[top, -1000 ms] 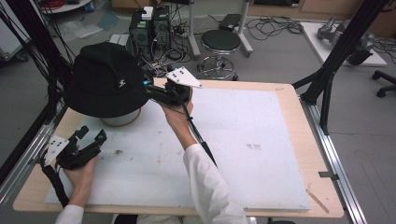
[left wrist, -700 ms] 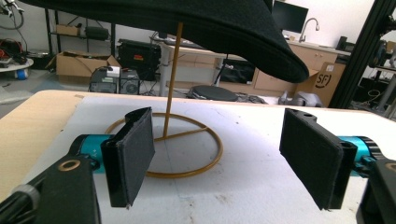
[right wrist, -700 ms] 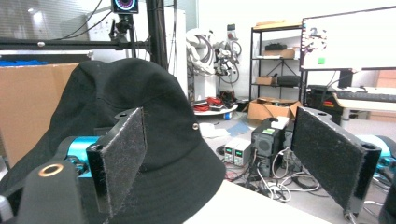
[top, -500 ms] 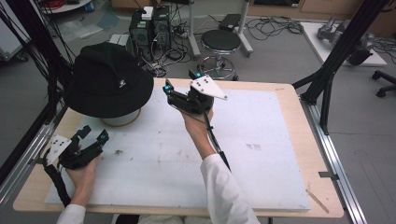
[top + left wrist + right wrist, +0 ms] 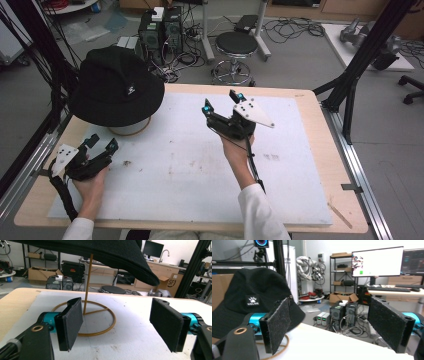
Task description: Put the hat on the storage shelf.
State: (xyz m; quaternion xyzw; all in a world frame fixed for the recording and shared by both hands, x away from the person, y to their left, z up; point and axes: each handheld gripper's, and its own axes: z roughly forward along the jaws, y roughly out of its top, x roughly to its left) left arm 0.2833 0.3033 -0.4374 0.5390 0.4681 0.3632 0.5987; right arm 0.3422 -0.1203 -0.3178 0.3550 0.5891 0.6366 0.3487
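A black bucket hat [image 5: 117, 87] with a small white logo rests on a gold wire stand whose ring base [image 5: 131, 131] sits at the table's far left. My left gripper [image 5: 102, 143] lies low near the front left, open, aimed at the stand. In the left gripper view the open gripper [image 5: 117, 322] frames the stand's pole [image 5: 88, 285] and ring, under the hat brim [image 5: 100, 252]. My right gripper [image 5: 220, 101] is held up over the middle of the table, open and holding nothing. In the right gripper view the gripper [image 5: 332, 322] has the hat [image 5: 254, 302] off to its left.
A white mat [image 5: 190, 165] covers most of the wooden table. Behind the table stand a black stool [image 5: 236, 45] and computer boxes [image 5: 160, 27] with cables. Black frame posts [image 5: 360, 65] rise at the right, and more run along the left edge.
My right gripper has drawn away from the hat's brim and moved right toward the table's middle, staying open. The left gripper has barely shifted.
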